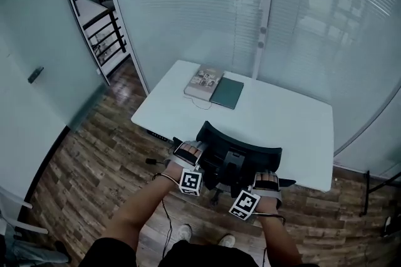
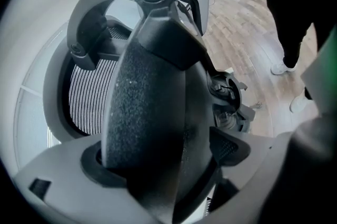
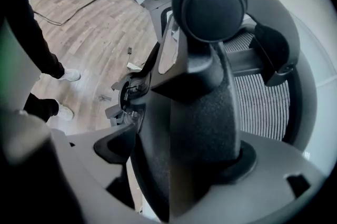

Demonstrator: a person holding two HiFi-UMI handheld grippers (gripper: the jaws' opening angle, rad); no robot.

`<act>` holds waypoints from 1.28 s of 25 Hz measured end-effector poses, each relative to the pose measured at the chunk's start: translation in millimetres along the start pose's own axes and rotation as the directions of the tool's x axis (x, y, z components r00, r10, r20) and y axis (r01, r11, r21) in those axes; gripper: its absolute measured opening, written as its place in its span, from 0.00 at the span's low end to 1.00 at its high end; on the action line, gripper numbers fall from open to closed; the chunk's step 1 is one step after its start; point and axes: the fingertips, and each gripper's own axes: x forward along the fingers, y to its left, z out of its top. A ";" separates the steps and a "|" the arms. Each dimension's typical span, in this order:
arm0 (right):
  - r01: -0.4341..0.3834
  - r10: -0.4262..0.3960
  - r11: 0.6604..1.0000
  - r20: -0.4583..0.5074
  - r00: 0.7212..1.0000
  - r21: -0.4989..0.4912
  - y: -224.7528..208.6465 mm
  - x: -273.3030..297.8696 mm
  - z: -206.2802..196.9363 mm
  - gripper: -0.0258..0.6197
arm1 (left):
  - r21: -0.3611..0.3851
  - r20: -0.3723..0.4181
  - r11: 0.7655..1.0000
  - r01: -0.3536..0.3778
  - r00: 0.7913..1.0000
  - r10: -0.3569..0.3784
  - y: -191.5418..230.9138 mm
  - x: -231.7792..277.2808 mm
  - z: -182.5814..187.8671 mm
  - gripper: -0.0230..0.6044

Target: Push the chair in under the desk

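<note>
chair (image 1: 241, 145) stood right in front of us, its back at the near edge of the white desk (image 1: 282, 118), w/ the desk lying straight beyond it. left claw (image 1: 189, 151) was clamped on the left end of the chair's top rim, right claw (image 1: 266, 182) on the right end. in each claw's own view the foam pad pressed on the dark rim w/ no gap, so both were pinching the chair, not spread. the rim's long axis ran across us, approx parallel to the desk's near edge. that edge slanted in the head view, so the left claw sat a bit higher in the frame than the right. neither hand was nearer, each had its own end. we judged the push had to go straight ahead, square to the rim & toward the desk, both sides even, or the chair might swivel. seat was hidden below the back, so we couldn't tell how far under it was. book (image 1: 203, 81) & green folder (image 1: 227, 92) lay at the desk's far side, well apart from the chair.
</note>
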 end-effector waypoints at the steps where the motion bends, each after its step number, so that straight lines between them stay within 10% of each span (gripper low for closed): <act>1: 0.005 -0.005 1.000 -0.004 1.000 0.000 -1.1 -0.1 -0.2 0.72 | 0.000 0.002 1.000 -0.004 1.000 0.004 0.8 -0.3 -0.1 0.83; 14: 0.021 -0.021 1.000 0.025 0.999 0.009 2.3 6.7 -2.1 0.74 | 0.049 0.032 0.994 0.099 0.994 -0.101 -8.5 -2.2 3.9 0.83; 19: 0.006 -0.028 0.988 0.136 0.990 0.157 -5.6 -17.6 11.3 0.74 | 0.089 0.040 0.995 0.040 0.998 -0.043 -10.2 -10.3 -0.6 0.83; 22: 0.020 -0.116 0.926 0.235 0.965 0.376 -25.9 -56.5 22.6 0.74 | -0.004 0.088 0.999 -0.047 0.995 0.047 1.4 -41.1 0.6 0.83; 24: -0.078 -0.158 0.810 0.344 0.925 0.581 -40.0 -89.2 33.7 0.74 | -0.167 0.138 0.983 -0.073 0.986 0.097 8.7 -66.9 3.7 0.83; 27: -0.272 -0.258 0.552 0.471 0.844 0.788 -63.2 -130.6 42.7 0.70 | -0.480 0.237 0.877 -0.015 0.960 0.146 21.1 -105.1 9.9 0.83; 30: -0.380 -0.359 0.376 0.511 0.781 0.845 -83.8 -160.2 43.9 0.56 | -0.736 0.366 0.666 0.125 0.900 0.236 42.9 -139.1 23.3 0.82; 32: -0.389 -0.429 0.338 0.509 0.746 0.857 -97.4 -178.1 43.5 0.37 | -0.835 0.410 0.511 0.204 0.851 0.329 64.2 -158.7 28.9 0.76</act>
